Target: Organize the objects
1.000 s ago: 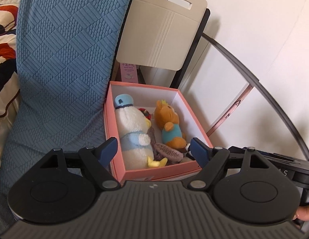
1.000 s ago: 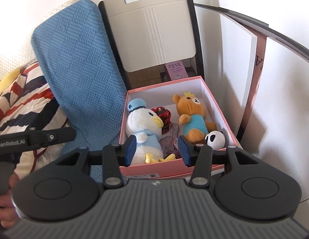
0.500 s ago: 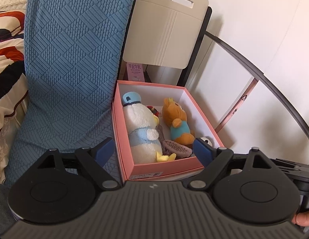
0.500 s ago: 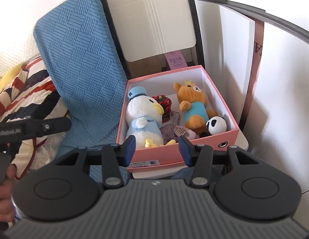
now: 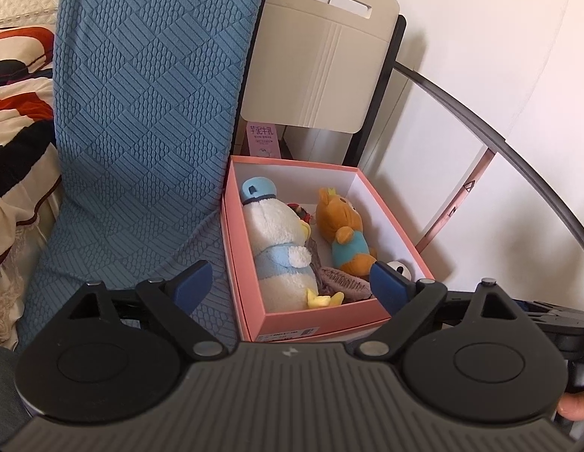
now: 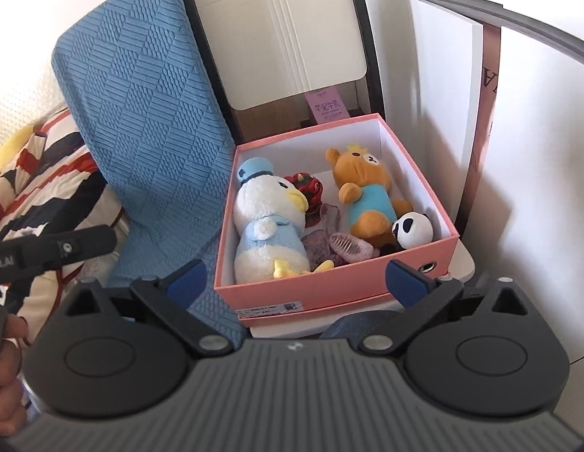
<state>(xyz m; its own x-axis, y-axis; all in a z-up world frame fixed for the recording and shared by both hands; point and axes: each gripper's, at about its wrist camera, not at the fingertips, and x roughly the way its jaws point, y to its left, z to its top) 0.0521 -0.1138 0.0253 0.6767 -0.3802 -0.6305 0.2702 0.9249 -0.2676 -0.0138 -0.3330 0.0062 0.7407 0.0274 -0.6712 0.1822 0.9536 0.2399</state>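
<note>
Both grippers are hovering before the pink box (image 6: 329, 286) of plush toys (image 6: 269, 226) beside the blue cushion (image 6: 149, 113); the right gripper (image 6: 295, 282) jaws have just been springing wide, empty; the left gripper (image 5: 288, 282) jaws are also spreading, holding nothing, suggesting the toys are already stowed.

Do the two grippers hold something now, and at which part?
Nothing is held. The left gripper and the right gripper, whose jaws have just been opening, are open and empty before the pink box.

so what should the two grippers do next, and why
Probably bring both in to grip the pink cardboard box by its sides. The left gripper and right gripper have just opened their jaws wide and hold nothing, and the box sits framed between them, toys already inside.
</note>
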